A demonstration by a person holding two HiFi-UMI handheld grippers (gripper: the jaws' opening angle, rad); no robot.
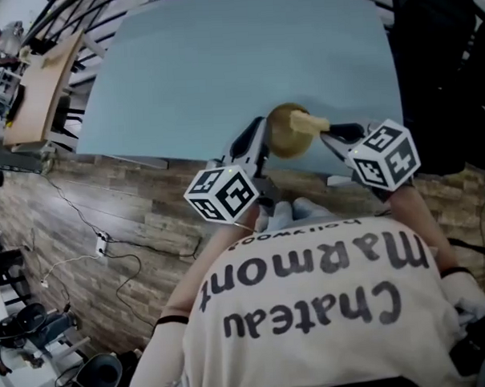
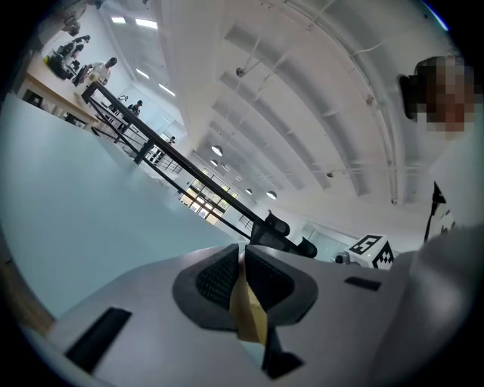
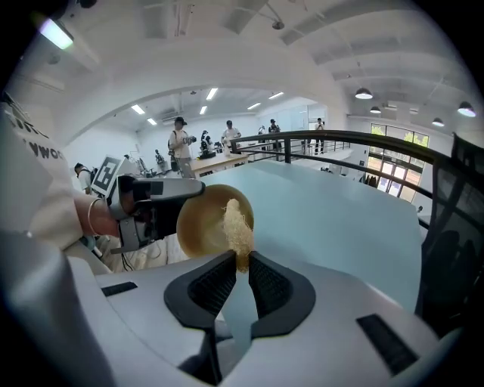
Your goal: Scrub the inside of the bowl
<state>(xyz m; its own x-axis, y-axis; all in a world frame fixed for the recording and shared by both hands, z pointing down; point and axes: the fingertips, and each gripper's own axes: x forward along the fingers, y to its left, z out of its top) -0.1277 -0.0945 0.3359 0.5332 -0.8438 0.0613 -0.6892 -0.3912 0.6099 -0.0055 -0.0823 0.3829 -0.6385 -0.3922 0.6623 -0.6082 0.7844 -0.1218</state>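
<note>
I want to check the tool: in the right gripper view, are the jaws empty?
No, the right gripper is shut on a pale fibrous scrubber, in front of the bowl.

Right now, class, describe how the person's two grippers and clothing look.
The left gripper and right gripper have grey bodies, black ribbed pads and a white cube with black square markers. The person wears a cream shirt with dark lettering.
</note>
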